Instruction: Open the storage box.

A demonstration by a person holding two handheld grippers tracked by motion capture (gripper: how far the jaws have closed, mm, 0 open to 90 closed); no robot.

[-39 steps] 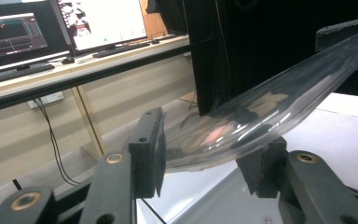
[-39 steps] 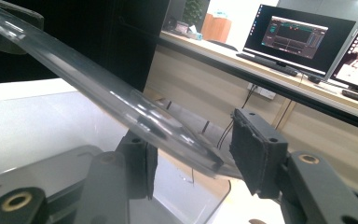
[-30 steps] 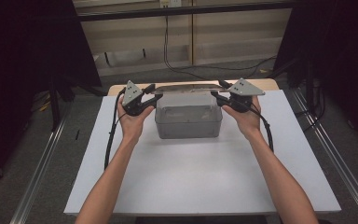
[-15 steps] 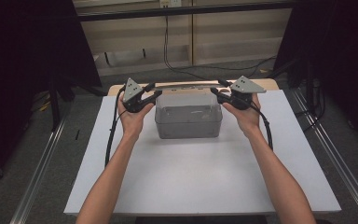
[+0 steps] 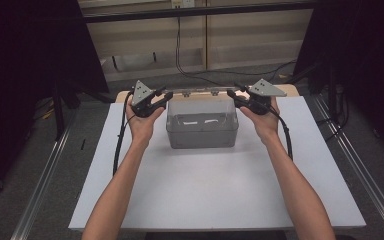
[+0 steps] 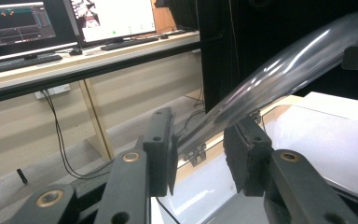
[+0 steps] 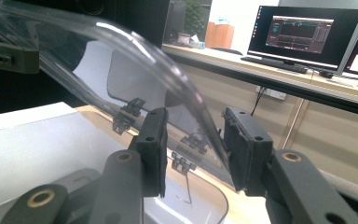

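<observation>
A clear plastic box (image 5: pixel 202 131) stands at the back middle of the white table (image 5: pixel 205 195). Its hinged clear lid (image 5: pixel 202 93) is swung up and stands over the box's back edge. My left gripper (image 5: pixel 166 96) is at the lid's left end and my right gripper (image 5: pixel 231 95) at its right end. In the left gripper view the lid (image 6: pixel 279 70) runs between the jaws of the left gripper (image 6: pixel 199 140), which stand apart with a gap. In the right gripper view the lid (image 7: pixel 121 51) runs likewise between the right gripper's (image 7: pixel 195 140) spread jaws. Small hinges (image 7: pixel 182 163) show at the lid's foot.
Metal rails (image 5: pixel 45 185) run along both sides of the table. Dark curtains hang left and right. Behind the table stands a wooden desk (image 6: pixel 88 65) with monitors (image 7: pixel 303 35) and hanging cables (image 5: pixel 180 45). A wide stretch of table lies in front of the box.
The lid has swung up from lying shut on the box to standing open. Both grippers rose and moved back slightly with its ends.
</observation>
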